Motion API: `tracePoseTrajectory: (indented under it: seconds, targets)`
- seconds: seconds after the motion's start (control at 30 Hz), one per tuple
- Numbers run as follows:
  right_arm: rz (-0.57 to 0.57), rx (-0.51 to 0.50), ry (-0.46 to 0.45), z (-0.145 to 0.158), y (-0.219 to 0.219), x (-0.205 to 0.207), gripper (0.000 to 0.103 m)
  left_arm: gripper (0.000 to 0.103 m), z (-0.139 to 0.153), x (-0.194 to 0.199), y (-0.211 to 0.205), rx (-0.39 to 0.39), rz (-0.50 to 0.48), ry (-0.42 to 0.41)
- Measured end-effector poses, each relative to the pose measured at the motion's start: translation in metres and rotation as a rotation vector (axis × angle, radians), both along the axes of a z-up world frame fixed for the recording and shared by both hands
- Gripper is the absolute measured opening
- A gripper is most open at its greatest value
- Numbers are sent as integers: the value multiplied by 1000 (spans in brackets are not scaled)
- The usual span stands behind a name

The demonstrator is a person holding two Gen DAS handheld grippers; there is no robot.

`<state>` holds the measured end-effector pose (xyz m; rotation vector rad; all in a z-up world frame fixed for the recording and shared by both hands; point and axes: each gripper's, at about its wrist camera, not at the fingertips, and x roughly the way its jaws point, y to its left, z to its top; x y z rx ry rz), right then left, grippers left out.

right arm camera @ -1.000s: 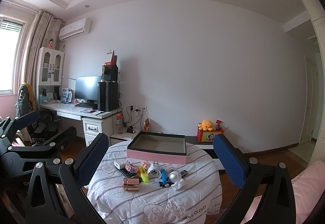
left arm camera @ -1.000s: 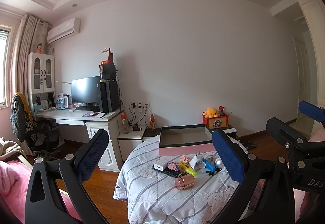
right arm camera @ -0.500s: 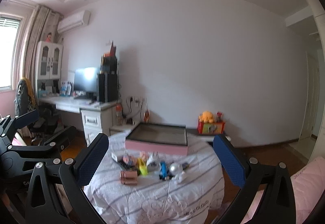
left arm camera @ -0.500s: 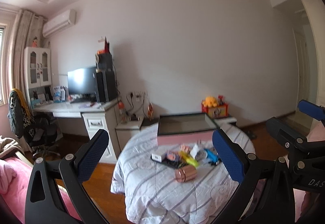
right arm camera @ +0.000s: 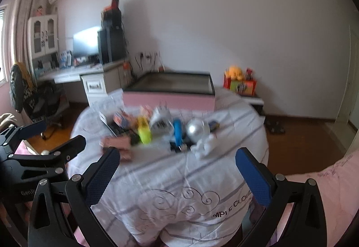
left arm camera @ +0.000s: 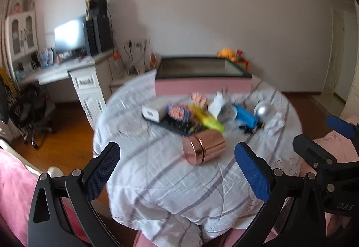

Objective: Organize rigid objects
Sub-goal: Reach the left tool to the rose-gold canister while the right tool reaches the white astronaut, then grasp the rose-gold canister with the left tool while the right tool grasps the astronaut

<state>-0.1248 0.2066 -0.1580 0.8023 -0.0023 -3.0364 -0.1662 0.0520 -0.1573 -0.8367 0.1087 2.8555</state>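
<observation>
A heap of small rigid items lies on a round table under a striped white cloth [left arm camera: 170,179] [right arm camera: 170,182]. In the heap are a copper tin [left arm camera: 203,147] [right arm camera: 116,145], a white box [left arm camera: 154,110], a black calculator [left arm camera: 177,124], a yellow item [left arm camera: 207,119] [right arm camera: 144,132], a white plug [right arm camera: 160,120], a blue item [left arm camera: 244,115] [right arm camera: 177,131] and a silver ball [left arm camera: 262,110] [right arm camera: 194,130]. Behind them stands an open pink box [left arm camera: 202,84] [right arm camera: 170,95]. My left gripper [left arm camera: 177,165] is open in front of the copper tin, holding nothing. My right gripper [right arm camera: 177,168] is open in front of the heap.
A white desk [left arm camera: 67,72] with a monitor and a black office chair [left arm camera: 29,110] stand at the left over a wooden floor. Pink bedding [right arm camera: 325,191] lies at the lower right. A toy box with an orange plush [right arm camera: 239,81] sits against the far wall.
Both grippers have moved forward and tilted down toward the table, so the heap looks much larger and nearer. Both stay open and empty.
</observation>
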Motion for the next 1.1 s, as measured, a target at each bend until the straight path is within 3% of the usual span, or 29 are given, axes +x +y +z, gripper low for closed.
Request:
tracePoseTrajectory:
  seconds: [0.27, 0.53, 0.7, 0.8, 0.9, 0.97, 1.03, 1.1]
  targets:
    - [-54, -73, -106, -38, 48, -32, 103, 103, -41, -47, 28, 27, 0, -130]
    - [-38, -109, -141, -49, 62, -54, 103, 103, -71, -79, 43, -39, 38, -224]
    - [14, -133, -140, -54, 62, -73, 103, 102, -72, -76, 40, -29, -6, -180]
    - [30, -132, -139, -54, 61, -83, 103, 90, -70, -75, 36, -20, -58, -161]
    - [35, -106, -148, -55, 62, -93, 103, 64, -65, -73, 32, 3, -93, -151]
    - [44, -109, -155, -54, 65, -99, 94, 64, -64, -76, 27, 24, -122, -169]
    - [62, -141, -160, -54, 70, -104, 77, 64, -63, -78, 24, 37, -131, -175]
    - [77, -156, -182, -57, 71, -109, 66, 63, -62, -79, 24, 39, -139, -178]
